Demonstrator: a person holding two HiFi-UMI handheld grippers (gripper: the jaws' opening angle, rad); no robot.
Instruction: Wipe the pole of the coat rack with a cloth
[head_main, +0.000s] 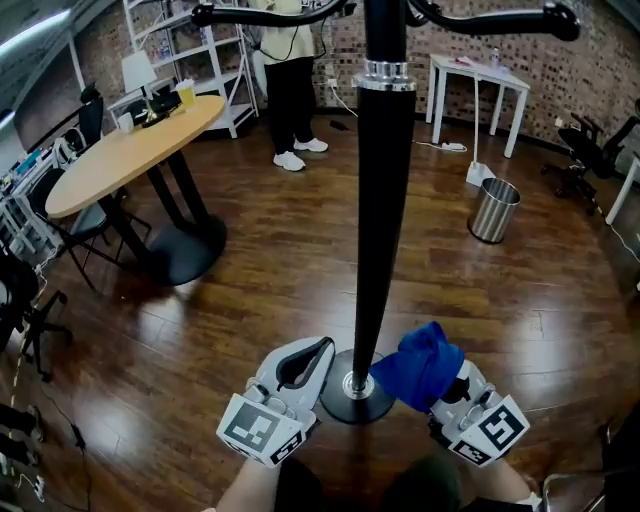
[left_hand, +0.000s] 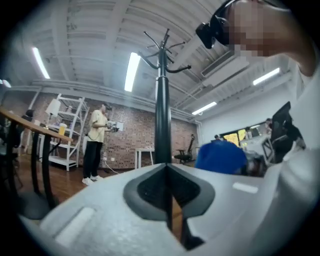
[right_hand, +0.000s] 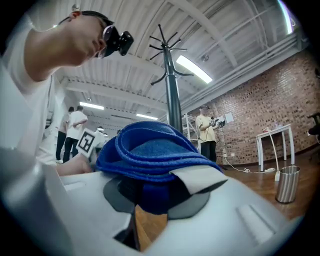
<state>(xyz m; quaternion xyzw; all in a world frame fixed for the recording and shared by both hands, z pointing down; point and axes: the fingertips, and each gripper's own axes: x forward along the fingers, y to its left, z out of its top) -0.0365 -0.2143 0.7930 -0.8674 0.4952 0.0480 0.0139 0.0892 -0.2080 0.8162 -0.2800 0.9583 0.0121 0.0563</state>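
Left gripper (head_main: 312, 352): jaws pressed together, empty, at 9 o'clock of the pole (head_main: 383, 200) foot.
Right gripper (head_main: 432, 392): pinching the cloth (head_main: 418, 365).
Cloth: blue, bunched, at 3 o'clock of the pole foot, just beside it.
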